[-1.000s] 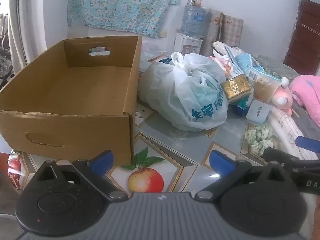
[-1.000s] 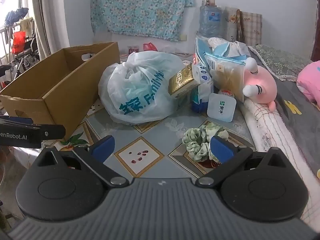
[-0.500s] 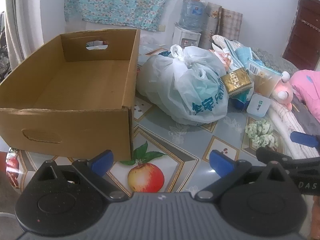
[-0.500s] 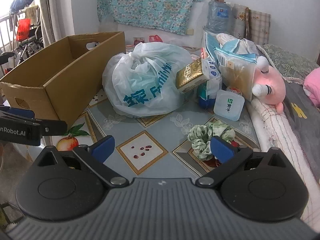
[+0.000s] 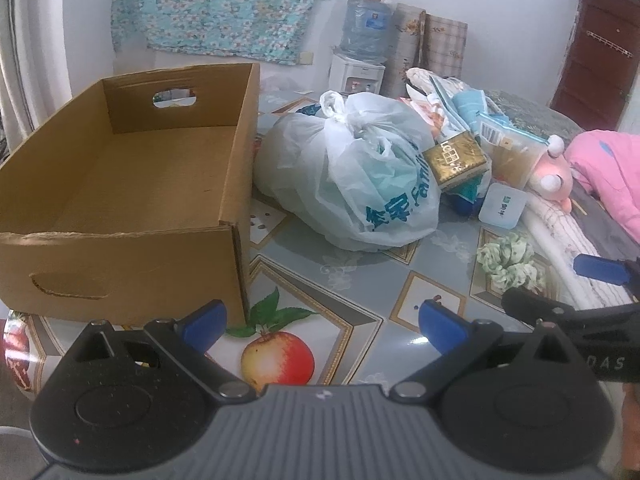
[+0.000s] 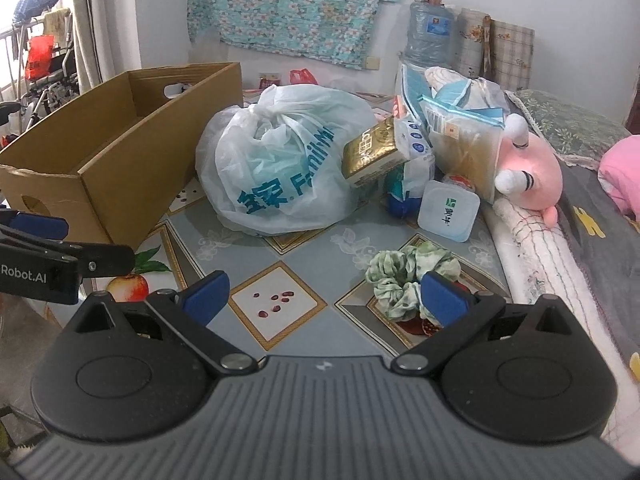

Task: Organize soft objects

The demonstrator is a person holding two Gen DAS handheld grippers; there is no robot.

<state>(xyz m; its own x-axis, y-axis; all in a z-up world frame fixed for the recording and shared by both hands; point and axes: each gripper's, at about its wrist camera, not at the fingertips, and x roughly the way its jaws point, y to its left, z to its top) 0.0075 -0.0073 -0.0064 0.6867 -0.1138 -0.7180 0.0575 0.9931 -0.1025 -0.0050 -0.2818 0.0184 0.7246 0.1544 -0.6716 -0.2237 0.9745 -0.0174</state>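
A green and white scrunchie (image 6: pixel 412 276) lies on the patterned table, just beyond my right gripper's (image 6: pixel 324 296) right fingertip (image 6: pixel 442 300); it also shows as the scrunchie (image 5: pixel 510 260) in the left wrist view. A pink plush toy (image 6: pixel 528 172) rests on the bedding at the right, seen as the plush (image 5: pixel 550 178) from the left. An empty cardboard box (image 5: pixel 132 184) stands at the left, seen as the box (image 6: pixel 120 140) from the right. My left gripper (image 5: pixel 322 326) hovers open over the table front. Both grippers hold nothing.
A tied white plastic bag (image 6: pixel 280 172) fills the table's middle. Behind it are a gold carton (image 6: pixel 372 152), a clear square tub (image 6: pixel 448 210) and packets (image 6: pixel 460 128). A bed with pink fabric (image 5: pixel 608 176) borders the right. A water dispenser (image 5: pixel 360 40) stands at the back wall.
Both grippers have drawn back and risen slightly, so the table objects sit a little lower and farther in view. Both stay open.
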